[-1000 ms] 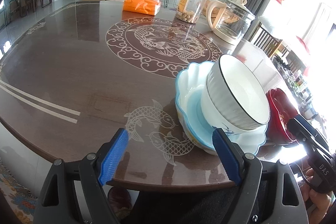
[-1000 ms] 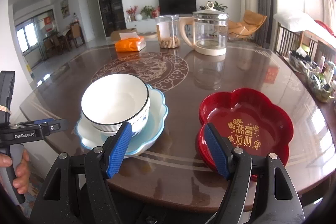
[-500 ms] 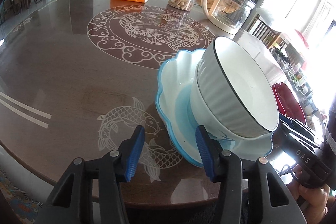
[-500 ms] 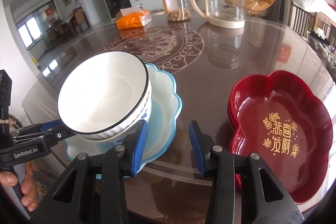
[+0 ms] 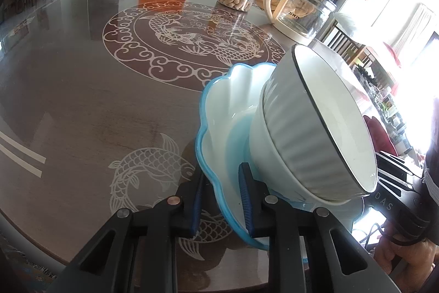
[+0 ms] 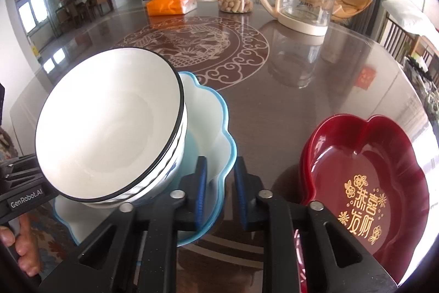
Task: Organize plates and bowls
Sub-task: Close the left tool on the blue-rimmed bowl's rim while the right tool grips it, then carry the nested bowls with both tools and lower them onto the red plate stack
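Left gripper (image 5: 221, 206) and right gripper (image 6: 219, 192) just closed, apparently pinching opposite rims of blue plate (image 6: 216, 125) | steadies stacked bowl (image 6: 109, 122) | near table (image 5: 82, 100) edge

"GenRobot.AI" is printed on the left gripper (image 6: 26, 199); "DAS", partly blurred, on the right gripper (image 5: 384, 203); gold Chinese characters mark the red plate (image 6: 365, 177).
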`<state>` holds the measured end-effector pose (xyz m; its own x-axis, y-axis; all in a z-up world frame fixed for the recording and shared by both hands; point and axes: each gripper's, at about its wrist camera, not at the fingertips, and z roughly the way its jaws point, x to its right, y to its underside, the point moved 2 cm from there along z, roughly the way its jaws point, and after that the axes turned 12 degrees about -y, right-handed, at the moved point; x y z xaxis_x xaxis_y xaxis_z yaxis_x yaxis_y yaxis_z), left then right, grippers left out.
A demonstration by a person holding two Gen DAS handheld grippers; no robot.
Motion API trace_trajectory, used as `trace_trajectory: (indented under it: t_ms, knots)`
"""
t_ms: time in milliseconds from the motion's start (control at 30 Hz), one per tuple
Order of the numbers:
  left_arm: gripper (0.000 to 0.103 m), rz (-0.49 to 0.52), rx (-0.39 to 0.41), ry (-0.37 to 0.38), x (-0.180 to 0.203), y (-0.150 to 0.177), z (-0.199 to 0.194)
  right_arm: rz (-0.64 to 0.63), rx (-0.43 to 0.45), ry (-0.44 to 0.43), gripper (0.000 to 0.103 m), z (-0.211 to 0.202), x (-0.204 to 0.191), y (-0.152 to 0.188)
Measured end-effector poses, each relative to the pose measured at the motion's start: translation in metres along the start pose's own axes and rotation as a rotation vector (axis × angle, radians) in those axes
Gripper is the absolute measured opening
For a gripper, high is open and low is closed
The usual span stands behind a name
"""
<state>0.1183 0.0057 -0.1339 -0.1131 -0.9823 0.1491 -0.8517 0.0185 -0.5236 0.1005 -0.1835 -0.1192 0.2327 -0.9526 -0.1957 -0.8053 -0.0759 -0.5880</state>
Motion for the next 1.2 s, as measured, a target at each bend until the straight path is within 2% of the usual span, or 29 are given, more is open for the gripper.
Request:
trace_trajectory:
  t_ms: [200,233,300,333,467,567,667,800,867,1033,1100,1133,1200]
  knots:
    - [0.023,-0.006,-0.011,0.009,-0.001,-0.002,0.001,-0.003,-0.024,-0.035,0.016,-0.001,0.004,-0.001]
    - [0.023,-0.012,-0.015,0.015,-0.002,-0.002,0.001,-0.001,-0.029,-0.044,0.018,-0.001,0.004,-0.002]
    - [0.023,-0.019,-0.02,0.022,-0.004,-0.003,0.001,-0.002,-0.054,-0.078,0.03,-0.002,0.002,-0.003]
    - [0.023,-0.016,-0.018,0.022,-0.005,-0.003,0.001,-0.005,-0.072,-0.085,0.031,-0.002,0.001,-0.003]
    - [0.023,0.006,-0.017,0.012,-0.003,-0.003,0.0,0.032,-0.124,-0.147,0.032,-0.013,0.007,-0.006]
    - [0.023,0.021,-0.023,0.013,-0.002,-0.004,0.001,-0.015,-0.21,-0.178,0.032,-0.013,0.003,-0.009]
    - [0.023,0.037,-0.028,0.017,-0.001,-0.006,0.002,-0.031,-0.236,-0.192,0.032,-0.024,0.003,-0.013]
    - [0.024,0.055,-0.032,0.022,0.0,-0.007,0.003,-0.01,-0.222,-0.134,0.032,-0.038,0.003,-0.01]
    - [0.024,0.067,-0.034,0.03,0.0,-0.009,0.004,-0.011,-0.226,-0.111,0.032,-0.033,-0.006,-0.002]
    - [0.024,0.11,-0.049,0.043,0.0,-0.014,0.006,0.006,-0.159,-0.013,0.033,-0.014,-0.016,0.005]
    - [0.023,0.127,-0.042,0.043,-0.001,-0.015,0.006,0.027,-0.144,-0.002,0.03,-0.007,-0.012,0.005]
    - [0.022,0.13,-0.042,0.043,-0.001,-0.016,0.006,0.049,-0.14,-0.008,0.025,-0.003,-0.008,0.004]
    - [0.021,0.132,-0.041,0.037,-0.001,-0.016,0.005,0.065,-0.131,-0.022,0.023,0.001,-0.004,0.003]
